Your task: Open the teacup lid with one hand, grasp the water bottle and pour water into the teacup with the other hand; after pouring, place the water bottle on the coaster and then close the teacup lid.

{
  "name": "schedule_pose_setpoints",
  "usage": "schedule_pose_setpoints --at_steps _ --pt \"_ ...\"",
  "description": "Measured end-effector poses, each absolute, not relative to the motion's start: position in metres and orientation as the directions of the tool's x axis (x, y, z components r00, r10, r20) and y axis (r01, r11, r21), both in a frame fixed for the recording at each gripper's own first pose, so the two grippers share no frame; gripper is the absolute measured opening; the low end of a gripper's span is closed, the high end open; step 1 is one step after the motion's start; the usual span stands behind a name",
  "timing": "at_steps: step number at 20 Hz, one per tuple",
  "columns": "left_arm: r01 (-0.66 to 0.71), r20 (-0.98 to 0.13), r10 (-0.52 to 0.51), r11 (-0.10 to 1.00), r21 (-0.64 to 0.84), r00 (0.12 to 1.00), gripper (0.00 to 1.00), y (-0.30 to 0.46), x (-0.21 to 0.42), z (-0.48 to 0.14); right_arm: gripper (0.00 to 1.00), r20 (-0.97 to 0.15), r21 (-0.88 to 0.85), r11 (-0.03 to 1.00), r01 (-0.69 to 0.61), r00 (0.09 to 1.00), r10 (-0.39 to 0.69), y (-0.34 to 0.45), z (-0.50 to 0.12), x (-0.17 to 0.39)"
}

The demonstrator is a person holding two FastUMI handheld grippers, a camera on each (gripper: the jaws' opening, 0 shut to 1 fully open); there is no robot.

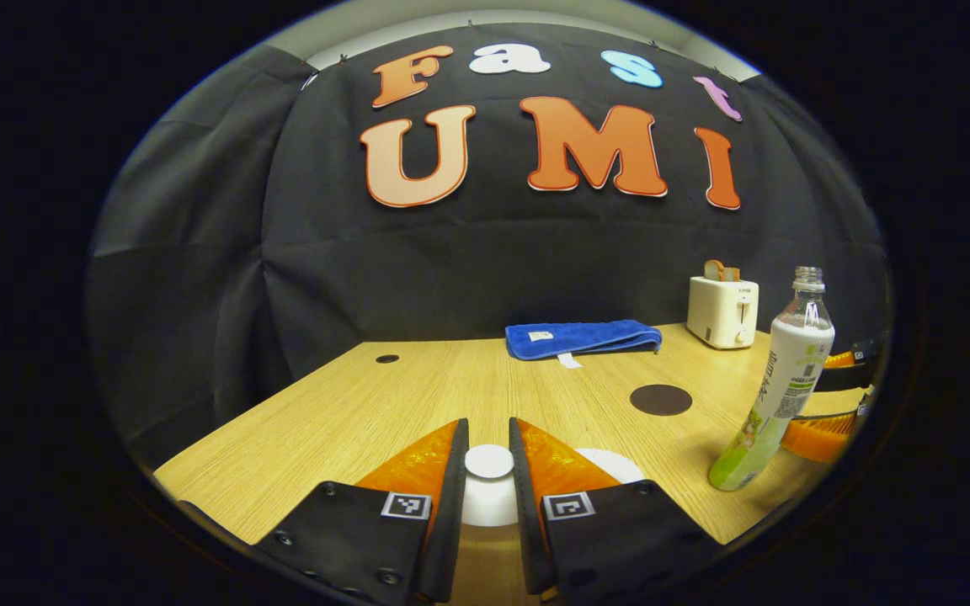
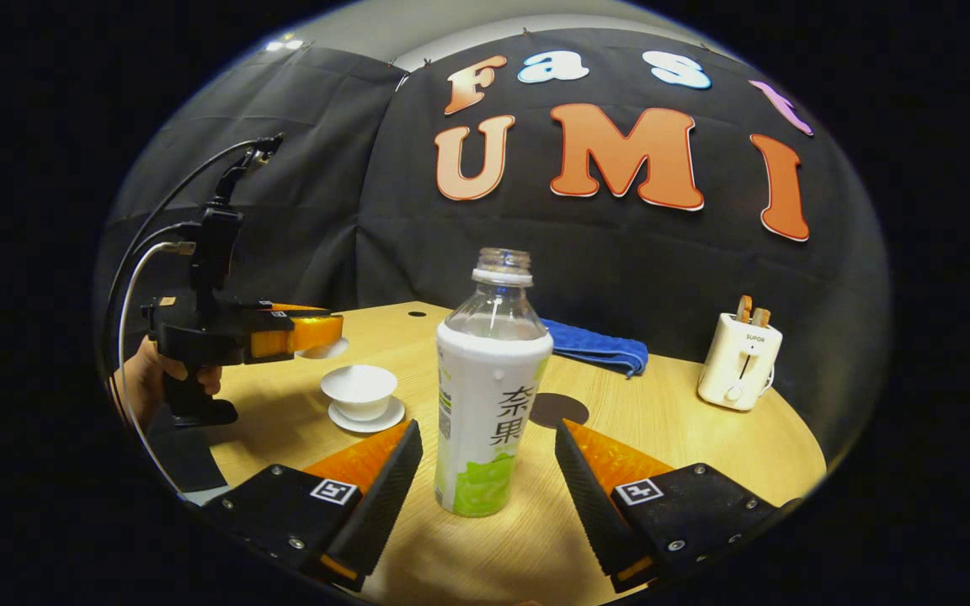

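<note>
In the left gripper view the left gripper (image 1: 489,446) pinches the lid (image 1: 489,461) by its knob above the cup (image 1: 611,463), while in the right gripper view the right gripper (image 2: 485,438) gapes around the uncapped, probably squashy bottle (image 2: 492,396), best squeezed mid-label.

The right gripper (image 2: 485,459) is spread wide, with the uncapped water bottle (image 2: 492,387) upright on the table (image 2: 704,454) between its fingers, neither seeming to touch it. Just behind the bottle lies the dark round coaster (image 2: 562,410). Ahead to the left the open teacup (image 2: 359,390) sits on its saucer (image 2: 365,417); above it the left gripper (image 2: 317,337) holds the lid (image 2: 329,348).
</note>
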State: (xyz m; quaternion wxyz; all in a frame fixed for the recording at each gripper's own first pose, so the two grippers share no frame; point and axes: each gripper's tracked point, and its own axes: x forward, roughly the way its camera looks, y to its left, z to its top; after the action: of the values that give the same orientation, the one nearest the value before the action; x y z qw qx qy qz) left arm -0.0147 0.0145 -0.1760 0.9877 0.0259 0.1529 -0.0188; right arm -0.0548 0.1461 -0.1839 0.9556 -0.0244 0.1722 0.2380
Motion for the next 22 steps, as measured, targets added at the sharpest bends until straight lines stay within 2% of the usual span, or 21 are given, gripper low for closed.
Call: schedule_pose_setpoints --at_steps 6,9,13,18,19,22 --pt "0.021 -0.315 -0.006 0.999 0.044 0.949 0.35 0.033 -0.021 -0.185 0.85 -0.383 0.070 0.894 -0.443 0.815 0.434 0.159 -0.202 -0.042" --pt "0.012 -0.316 0.000 0.999 0.035 0.949 0.34 0.038 -0.021 -0.188 0.69 -0.389 0.074 0.898 -0.434 0.817 0.426 0.162 -0.203 -0.038" --pt "0.004 -0.325 0.007 0.999 0.032 0.946 0.35 0.047 -0.023 -0.194 0.66 -0.383 0.008 0.903 -0.430 0.833 0.400 0.158 -0.194 -0.027" --pt "-0.014 -0.324 0.024 0.999 0.032 0.946 0.33 0.060 -0.027 -0.192 0.66 -0.386 -0.156 0.891 -0.426 0.857 0.342 0.152 -0.186 -0.008" --pt "-0.018 -0.323 0.028 0.999 0.033 0.946 0.34 0.063 -0.028 -0.191 0.70 -0.385 -0.195 0.882 -0.429 0.861 0.333 0.151 -0.184 -0.004" --pt "-0.031 -0.309 0.041 0.999 0.036 0.950 0.33 0.073 -0.030 -0.184 0.62 -0.384 -0.326 0.837 -0.440 0.870 0.309 0.149 -0.178 0.004"
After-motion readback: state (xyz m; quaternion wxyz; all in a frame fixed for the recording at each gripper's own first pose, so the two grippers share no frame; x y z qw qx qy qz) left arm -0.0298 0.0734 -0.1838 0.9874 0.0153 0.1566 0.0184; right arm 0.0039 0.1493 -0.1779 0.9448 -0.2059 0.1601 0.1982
